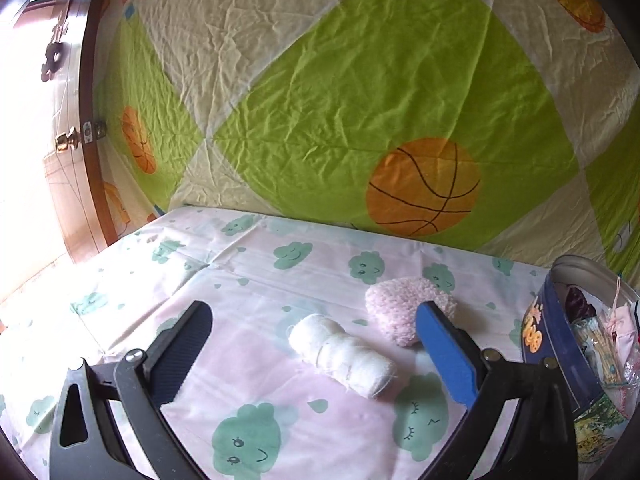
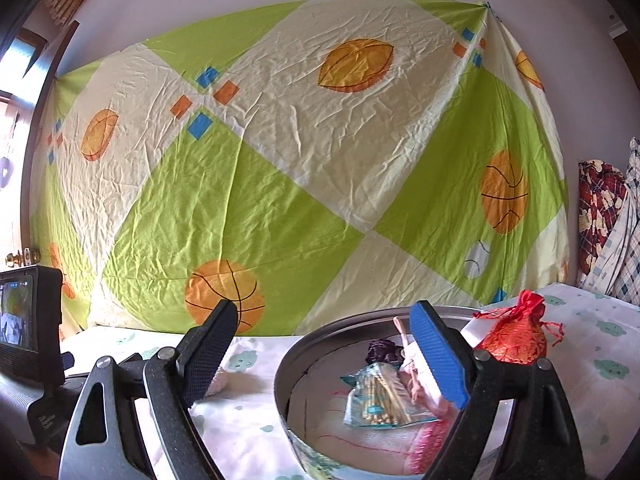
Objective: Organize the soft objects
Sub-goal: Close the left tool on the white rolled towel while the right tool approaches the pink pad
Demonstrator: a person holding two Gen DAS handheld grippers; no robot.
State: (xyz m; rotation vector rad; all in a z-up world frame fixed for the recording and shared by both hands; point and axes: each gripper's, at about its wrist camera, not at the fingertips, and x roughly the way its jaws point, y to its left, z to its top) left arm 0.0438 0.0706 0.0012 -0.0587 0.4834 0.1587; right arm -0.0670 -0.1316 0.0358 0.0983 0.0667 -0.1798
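Outside the tin [image 1: 560,344] two soft things lie loose on the sheet [image 1: 256,344]: one white roll [image 1: 344,356] and one fluffy pink heart [image 1: 400,304]. Seen from the left wrist, the roll sits at about 12 o'clock between the spread fingers of the left gripper [image 1: 314,322], which pinches nothing; the heart lies just beyond it at 1 o'clock, partly hidden behind the blue pad [image 1: 444,356]. Roll and heart are close, and whether they touch is unclear. The tin stands at 3 o'clock, near the heart but apart.

From the right wrist, the right gripper [image 2: 326,318] is also spread wide and holds nothing, its blue finger over the tin's rim [image 2: 320,344]. Inside the round tin I count one clear packet [image 2: 380,400] of thin yellowish sticks, one dark purple item [image 2: 380,352], and pink cloth [image 2: 424,440] at the bottom; more may be buried. One red pouch [image 2: 516,336] with a drawstring sits at 2 o'clock, just beyond the tin's far edge; whether it touches is hidden by the finger.

Underneath is a pale pink sheet printed with green smiling clouds. One wrinkled hanging [image 2: 304,160], green and cream diamonds with orange balls, covers the wall at 12 o'clock. A wooden door [image 1: 80,152] with one brass knob [image 1: 66,142] stands at 9 o'clock in the left view, and plaid fabrics [image 2: 608,232] are stacked at 3 o'clock in the right view.
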